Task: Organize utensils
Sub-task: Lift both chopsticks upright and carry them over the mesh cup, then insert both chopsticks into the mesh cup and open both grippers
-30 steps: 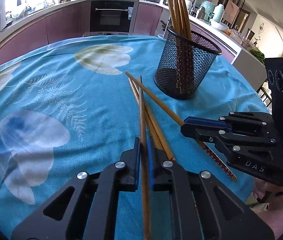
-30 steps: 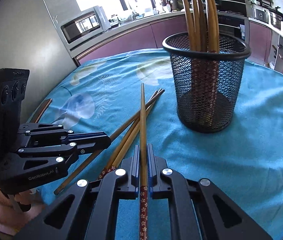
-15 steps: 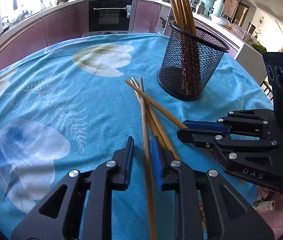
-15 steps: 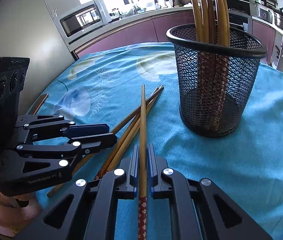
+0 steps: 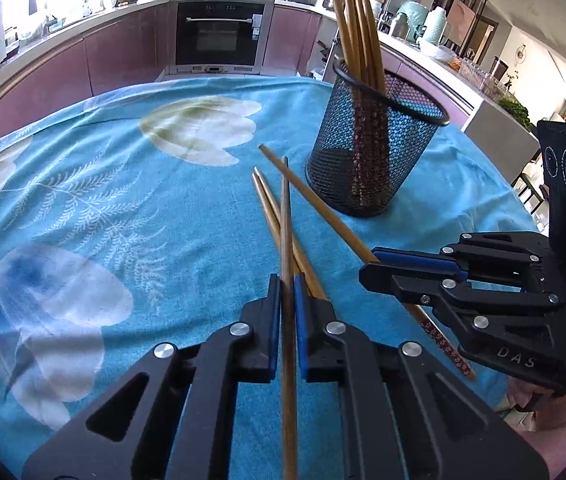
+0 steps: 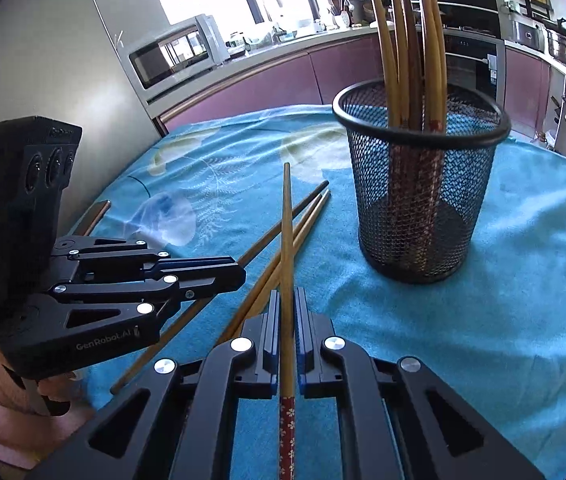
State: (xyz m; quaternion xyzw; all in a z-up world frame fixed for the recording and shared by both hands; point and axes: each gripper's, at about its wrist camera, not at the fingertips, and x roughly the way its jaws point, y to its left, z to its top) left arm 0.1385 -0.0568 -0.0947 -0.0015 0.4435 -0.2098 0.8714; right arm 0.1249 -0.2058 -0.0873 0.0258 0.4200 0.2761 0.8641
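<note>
My left gripper point(image 5: 287, 284) is shut on a plain wooden chopstick point(image 5: 286, 216) that points forward and crosses over two loose chopsticks point(image 5: 265, 204) lying on the blue flowered cloth point(image 5: 123, 208). My right gripper point(image 6: 287, 296) is shut on a chopstick point(image 6: 287, 220) with a red flowered end, near its thick end. The two grippers sit side by side, close together: the right gripper point(image 5: 367, 270) shows in the left view, the left gripper point(image 6: 239, 276) in the right view. A black mesh cup point(image 6: 419, 200) with several upright chopsticks stands just beyond, and the mesh cup point(image 5: 375, 152) also appears in the left view.
The round table's edge curves behind the cup and off to both sides. Purple kitchen cabinets, an oven point(image 5: 219, 36) and a microwave point(image 6: 171, 56) ring the room beyond. A pink sleeve point(image 5: 555, 412) holds the right gripper. Bare cloth lies to the left of the chopsticks.
My left gripper's jaws parted briefly around its chopstick and have shut on it again. The right gripper kept its grip. Both views have crept slightly toward the mesh cup.
</note>
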